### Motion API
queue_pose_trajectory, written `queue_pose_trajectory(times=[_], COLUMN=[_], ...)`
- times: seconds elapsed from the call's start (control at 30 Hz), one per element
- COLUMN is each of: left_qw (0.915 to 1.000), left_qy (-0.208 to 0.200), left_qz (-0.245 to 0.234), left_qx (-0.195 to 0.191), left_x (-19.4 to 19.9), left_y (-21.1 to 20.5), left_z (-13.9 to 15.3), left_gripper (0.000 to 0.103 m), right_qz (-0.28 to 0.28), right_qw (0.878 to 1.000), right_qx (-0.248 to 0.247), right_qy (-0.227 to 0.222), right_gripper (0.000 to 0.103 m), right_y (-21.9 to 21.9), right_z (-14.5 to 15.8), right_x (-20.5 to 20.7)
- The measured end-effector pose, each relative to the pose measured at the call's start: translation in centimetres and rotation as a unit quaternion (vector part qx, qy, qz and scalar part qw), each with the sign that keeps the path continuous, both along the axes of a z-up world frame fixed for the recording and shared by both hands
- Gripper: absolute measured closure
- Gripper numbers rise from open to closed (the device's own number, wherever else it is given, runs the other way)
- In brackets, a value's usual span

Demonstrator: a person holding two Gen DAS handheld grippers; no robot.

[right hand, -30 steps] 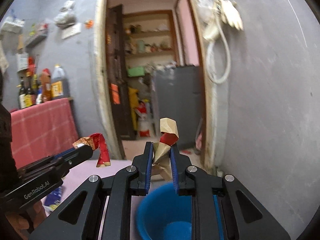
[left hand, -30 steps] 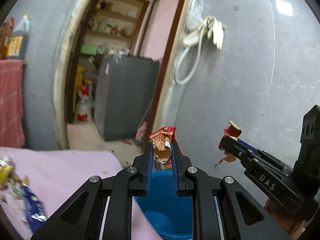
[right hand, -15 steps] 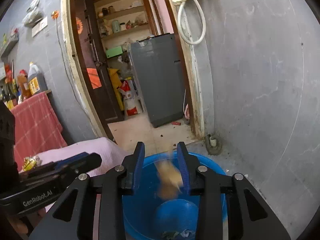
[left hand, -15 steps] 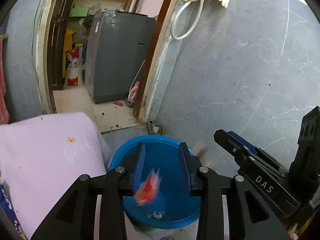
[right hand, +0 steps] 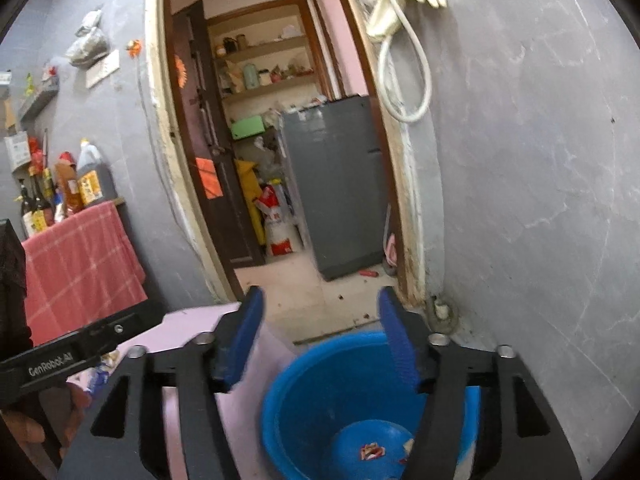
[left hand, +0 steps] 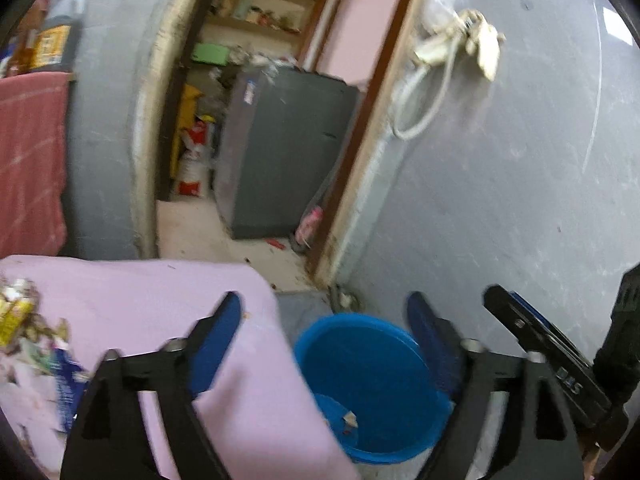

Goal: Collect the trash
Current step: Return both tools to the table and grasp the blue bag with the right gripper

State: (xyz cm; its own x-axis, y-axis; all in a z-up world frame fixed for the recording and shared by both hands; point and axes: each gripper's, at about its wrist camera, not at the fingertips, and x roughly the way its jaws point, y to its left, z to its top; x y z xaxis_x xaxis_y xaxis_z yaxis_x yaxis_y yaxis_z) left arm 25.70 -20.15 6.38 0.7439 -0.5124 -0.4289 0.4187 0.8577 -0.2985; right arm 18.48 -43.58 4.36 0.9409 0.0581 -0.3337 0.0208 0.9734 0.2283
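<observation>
A blue bucket stands on the floor beside a pink-covered table; it also shows in the right wrist view. Wrapper scraps lie on its bottom. My left gripper is open and empty above the table's corner and the bucket. My right gripper is open and empty above the bucket's rim. It shows at the right of the left wrist view. More wrappers lie on the table at the far left.
A grey wall rises right behind the bucket. A doorway opens onto a grey fridge and shelves. A red cloth with bottles on top stands at the left.
Both grippers held wrappers over the bucket a second ago. Both opened, the wrappers fell in, and both jaws now stand wide. The views have tilted back up.
</observation>
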Motion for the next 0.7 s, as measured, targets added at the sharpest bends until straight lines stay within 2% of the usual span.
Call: queue_pose_trajectory(times=[0.03,0.1,0.17,0.27,0.53,0.7], left_qw=[0.9999,0.9992,0.9978,0.9946,0.9833,0.9751], left_qy=[-0.008,-0.024,-0.038,-0.055,-0.082,-0.082], left_qz=[0.012,0.033,0.054,0.088,0.16,0.203], left_qx=[-0.004,-0.005,0.0,0.007,0.026,0.036], left_x=[-0.2,-0.7,-1.0,-2.0,-4.6,-6.7], left_y=[0.9,2.8,4.6,7.8,14.6,18.8], left_z=[0.3,1.0,1.7,2.5,2.6,1.5], left_gripper=[0.007,0.003,0.003,0.002,0.002,0.002], right_qz=[0.007,0.019,0.033,0.052,0.116,0.15], right_qw=[1.0,1.0,0.999,0.997,0.99,0.986], right_qx=[0.003,0.003,0.005,0.004,0.017,0.018], right_qy=[-0.01,-0.02,-0.031,-0.049,-0.082,-0.075], right_gripper=[0.025,0.019,0.014,0.0,0.0,0.0], right_y=[0.6,1.6,2.8,4.7,10.4,13.7], right_z=[0.4,1.1,1.7,2.4,3.5,2.7], right_x=[-0.2,-0.3,-0.4,-0.6,-0.6,-0.2])
